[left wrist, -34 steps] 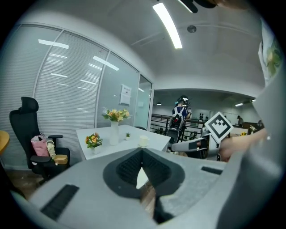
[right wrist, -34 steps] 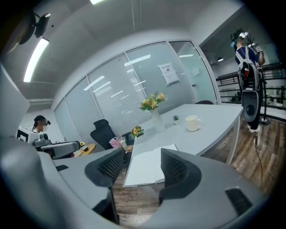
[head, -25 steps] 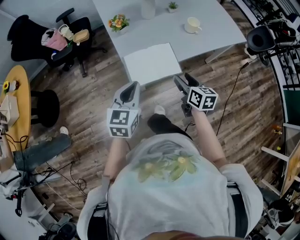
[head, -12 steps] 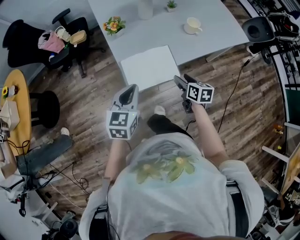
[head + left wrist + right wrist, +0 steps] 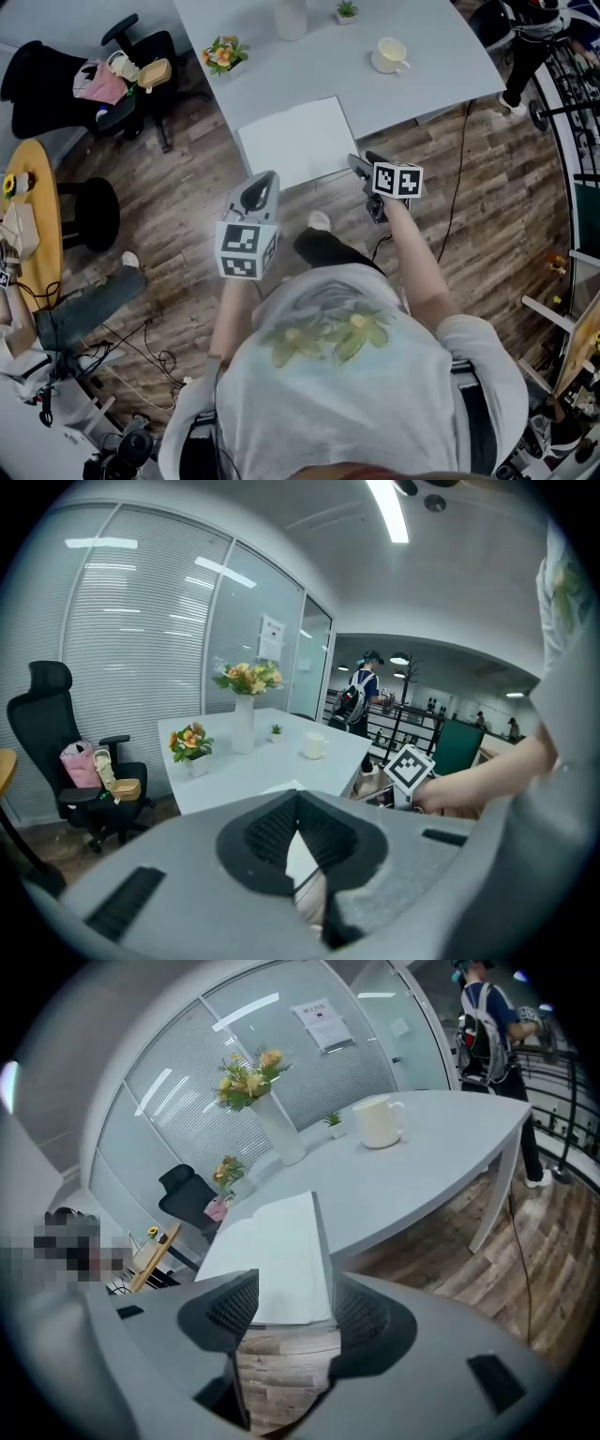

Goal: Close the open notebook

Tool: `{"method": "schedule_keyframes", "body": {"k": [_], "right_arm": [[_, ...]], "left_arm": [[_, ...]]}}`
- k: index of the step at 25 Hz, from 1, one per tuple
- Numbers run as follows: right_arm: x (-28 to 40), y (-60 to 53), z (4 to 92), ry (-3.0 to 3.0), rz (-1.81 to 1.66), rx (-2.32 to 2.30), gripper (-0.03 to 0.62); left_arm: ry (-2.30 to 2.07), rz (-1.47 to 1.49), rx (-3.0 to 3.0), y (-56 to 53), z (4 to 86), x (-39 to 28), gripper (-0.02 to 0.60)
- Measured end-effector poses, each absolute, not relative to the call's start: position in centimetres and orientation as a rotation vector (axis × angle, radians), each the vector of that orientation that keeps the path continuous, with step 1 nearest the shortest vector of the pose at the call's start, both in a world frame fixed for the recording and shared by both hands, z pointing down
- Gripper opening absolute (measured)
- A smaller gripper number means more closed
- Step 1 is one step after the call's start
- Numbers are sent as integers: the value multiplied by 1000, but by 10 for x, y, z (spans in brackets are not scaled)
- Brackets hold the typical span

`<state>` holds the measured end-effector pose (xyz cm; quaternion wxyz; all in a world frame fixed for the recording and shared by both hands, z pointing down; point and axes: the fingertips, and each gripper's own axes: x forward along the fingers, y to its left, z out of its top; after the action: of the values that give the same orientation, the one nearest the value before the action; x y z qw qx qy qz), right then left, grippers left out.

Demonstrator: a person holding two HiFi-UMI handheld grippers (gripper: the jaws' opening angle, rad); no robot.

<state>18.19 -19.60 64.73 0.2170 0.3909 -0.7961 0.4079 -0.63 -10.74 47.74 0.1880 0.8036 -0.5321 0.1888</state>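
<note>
Right gripper [image 5: 364, 158], jaws spread, has edged nearer the open notebook [image 5: 298, 141]; left gripper [image 5: 266, 177], jaws together, stays short of it.

Mug [image 5: 386, 53]: white, on grey table [image 5: 445, 42], 1 o'clock.
Potted flowers [image 5: 225, 52]: 11 o'clock.
Office chair [image 5: 42, 89]: black, 10 o'clock, pink bag [image 5: 98, 82] on seat.

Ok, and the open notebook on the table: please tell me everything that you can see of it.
The notebook lies open and flat, pages up, at the near corner of the pale grey table, close to its edge. The pages look like plain white paper, with no writing that can be made out. In the right gripper view a thin grey edge runs along its right side. Only the table touches it, and nothing rests on it.
</note>
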Motion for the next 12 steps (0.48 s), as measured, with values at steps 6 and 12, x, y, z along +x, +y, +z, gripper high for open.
{"method": "schedule_keyframes", "body": {"k": [6,12], "right_arm": [[181,-203,672,-2175,1217,989,256],[178,-202,689,-2165,1320,885,256]], "left_arm": [[-1491,566,2254,-119,484,0,4],[-1499,581,2236,-126,491,4,5]]}}
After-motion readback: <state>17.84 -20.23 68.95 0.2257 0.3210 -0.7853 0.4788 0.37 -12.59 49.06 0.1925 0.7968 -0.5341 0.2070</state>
